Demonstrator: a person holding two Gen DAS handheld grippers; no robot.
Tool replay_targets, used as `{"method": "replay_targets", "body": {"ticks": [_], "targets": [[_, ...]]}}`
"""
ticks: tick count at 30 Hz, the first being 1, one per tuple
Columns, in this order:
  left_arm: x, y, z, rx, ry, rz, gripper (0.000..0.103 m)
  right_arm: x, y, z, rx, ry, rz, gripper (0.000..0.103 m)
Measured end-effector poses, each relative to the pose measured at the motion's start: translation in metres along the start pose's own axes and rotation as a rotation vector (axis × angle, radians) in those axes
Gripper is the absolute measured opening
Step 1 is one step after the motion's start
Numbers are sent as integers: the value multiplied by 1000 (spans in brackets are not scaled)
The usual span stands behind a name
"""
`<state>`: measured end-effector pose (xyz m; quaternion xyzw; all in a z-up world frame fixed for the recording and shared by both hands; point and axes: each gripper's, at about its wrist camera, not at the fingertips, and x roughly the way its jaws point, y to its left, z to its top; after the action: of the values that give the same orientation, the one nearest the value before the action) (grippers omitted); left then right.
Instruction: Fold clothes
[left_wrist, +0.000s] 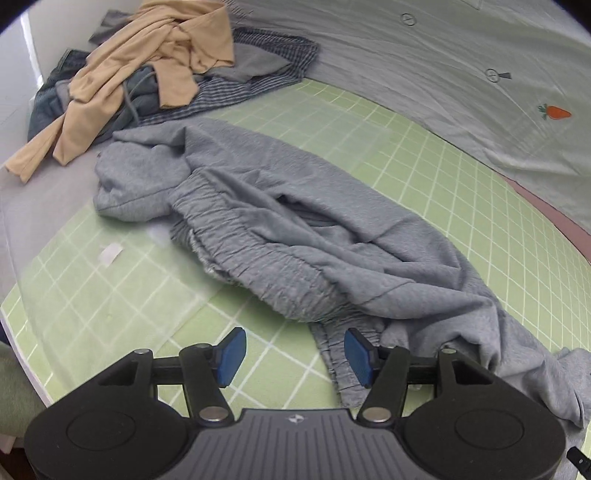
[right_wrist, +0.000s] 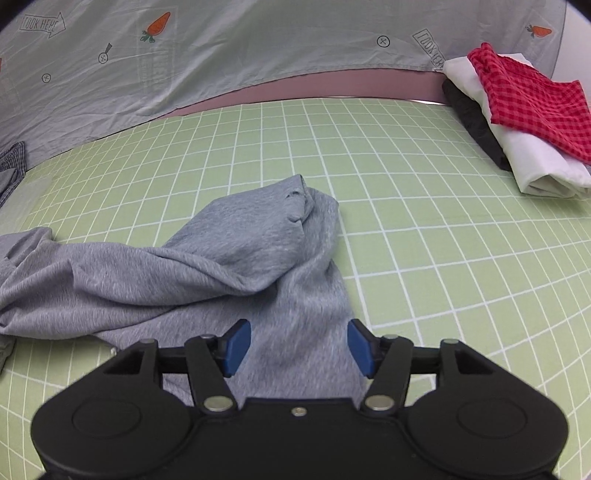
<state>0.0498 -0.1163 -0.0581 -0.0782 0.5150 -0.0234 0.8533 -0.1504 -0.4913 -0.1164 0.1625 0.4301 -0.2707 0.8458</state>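
Crumpled grey sweatpants (left_wrist: 295, 229) sprawled across the green grid mat (left_wrist: 110, 295), left claw (left_wrist: 295, 358) spread wide by the waistband, right claw (right_wrist: 299, 347) spread above a pant leg, neither gripping.

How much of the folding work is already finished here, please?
Done: a folded stack sits at the mat's far right. In hand: grey trousers lie crumpled; both the left gripper and right gripper are open over them. Left: the unfolded pile.
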Motion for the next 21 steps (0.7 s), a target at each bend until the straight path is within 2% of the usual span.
{"method": "replay_targets", "body": {"ticks": [3, 7, 13, 15, 21], "targets": [[10, 7, -1, -64, 47, -85, 65, 1, 2, -3, 8, 13, 5, 66], [24, -9, -8, -30, 107, -146, 69, 3, 6, -8, 6, 32, 9, 70], [40, -24, -15, 3, 164, -163, 71, 4, 8, -12, 3, 53, 6, 71], [43, -28, -15, 20, 173, -151, 74, 5, 6, -11, 6, 61, 4, 72], [51, -37, -15, 42, 191, -123, 74, 13, 2, -8, 10, 87, 2, 72]]}}
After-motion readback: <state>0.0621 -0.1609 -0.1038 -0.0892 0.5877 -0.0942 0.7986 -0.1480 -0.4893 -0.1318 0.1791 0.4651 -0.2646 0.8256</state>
